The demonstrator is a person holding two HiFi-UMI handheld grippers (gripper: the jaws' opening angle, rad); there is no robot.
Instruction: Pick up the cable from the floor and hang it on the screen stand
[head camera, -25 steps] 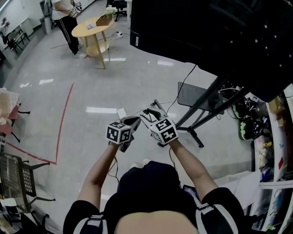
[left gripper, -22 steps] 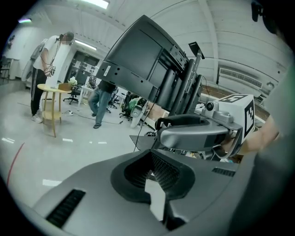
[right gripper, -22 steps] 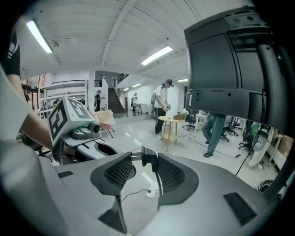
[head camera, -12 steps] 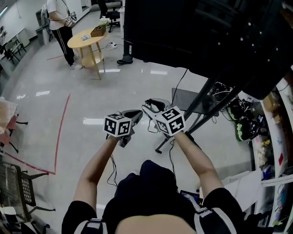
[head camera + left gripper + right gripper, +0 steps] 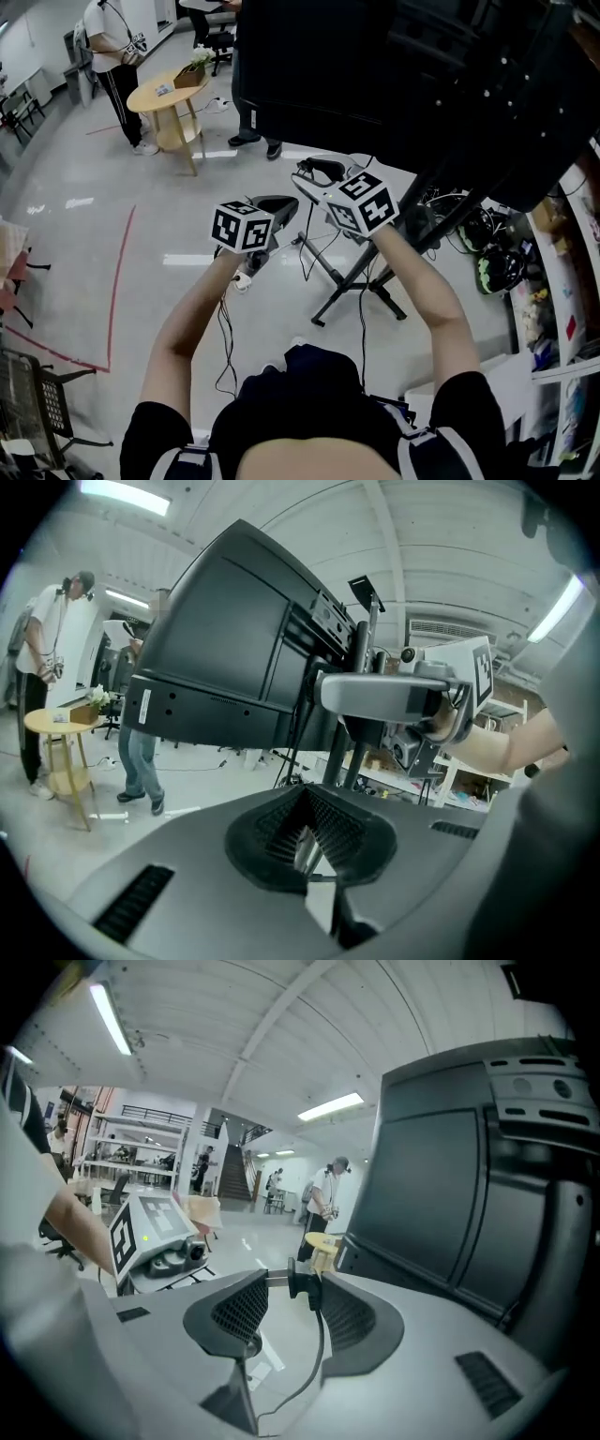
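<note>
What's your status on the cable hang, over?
Right hand-held gripper shut on plug, cable hanging below. Left hand-held gripper shut on cable further along. Both up by screen stand, not yet hung. Nothing seen in the way.

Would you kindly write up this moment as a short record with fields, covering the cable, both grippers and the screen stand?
Left gripper: held up, jaws shut on the thin black cable
Right gripper: held up, jaws shut on the cable's black plug
Cable: hangs down from both grippers
Black screen stand: just ahead, cable not yet hung on it
Large black screen: above the stand
Background: round yellow wooden table, person standing beside it
</note>
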